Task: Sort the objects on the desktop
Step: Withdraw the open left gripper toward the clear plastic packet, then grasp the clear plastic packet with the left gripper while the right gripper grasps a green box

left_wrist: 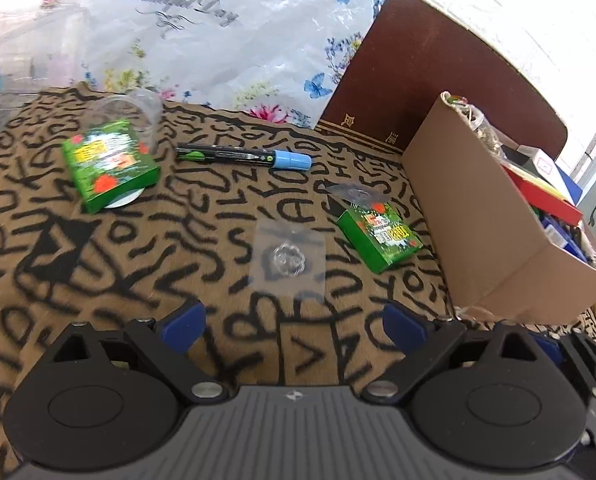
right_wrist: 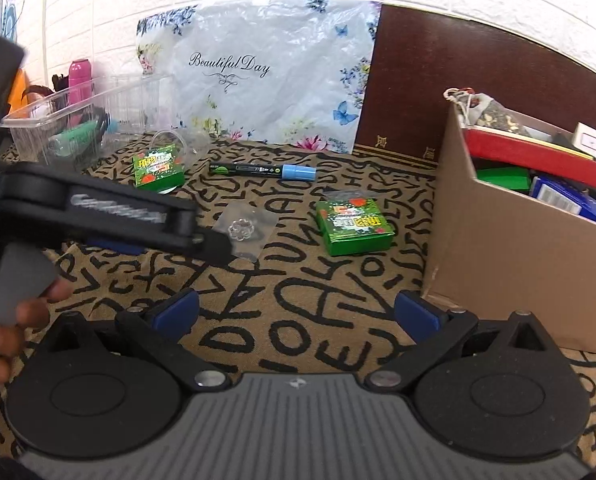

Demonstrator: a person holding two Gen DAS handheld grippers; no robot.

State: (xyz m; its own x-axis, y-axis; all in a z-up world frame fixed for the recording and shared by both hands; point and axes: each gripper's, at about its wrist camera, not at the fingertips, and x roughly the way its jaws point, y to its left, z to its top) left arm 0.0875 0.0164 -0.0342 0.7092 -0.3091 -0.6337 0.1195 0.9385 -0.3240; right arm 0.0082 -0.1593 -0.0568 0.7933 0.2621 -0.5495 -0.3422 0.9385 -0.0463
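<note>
A lettered cloth [right_wrist: 298, 300] covers the bench, with a full cardboard box [right_wrist: 510, 264] at its edge. Beside the box lies a green packet [right_wrist: 354, 226]; farther off, a marker [right_wrist: 264, 170], another green packet [right_wrist: 158, 168] and a clear pouch [right_wrist: 246, 230]. Left gripper [left_wrist: 294, 322] and right gripper [right_wrist: 296, 312] hover, jaws released, empty.

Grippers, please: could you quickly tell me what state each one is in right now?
Left gripper: open, holding nothing, above the mat.
Right gripper: open, holding nothing.
</note>
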